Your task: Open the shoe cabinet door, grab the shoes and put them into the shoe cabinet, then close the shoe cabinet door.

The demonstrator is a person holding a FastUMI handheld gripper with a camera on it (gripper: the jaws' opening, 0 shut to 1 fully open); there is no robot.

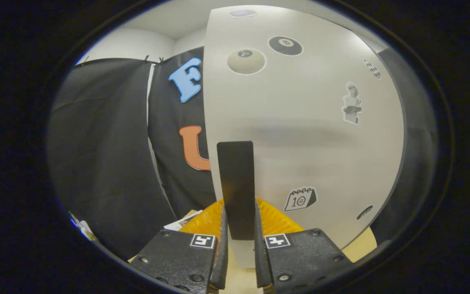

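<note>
Black cloth hangs behind as your gripper [239, 245] clamps the flat black handle [237, 183] of the white sticker-dotted cabinet door [312, 134].

Both fingers press the handle's sides, nearly closed on it, so you look to be working the door: opening or closing, it is hard to tell. Something ribbed and orange [278, 220] sits low just beyond the fingers; whether it is the shoes is unclear. Swing next along the hinge arc, grip firm.

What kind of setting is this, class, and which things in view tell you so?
Probably a staged recording booth, not a real home: black cloth walls hang behind, a white cabinet door carries stickers, and the gripper has its jaws closed on the door's dark handle.
</note>
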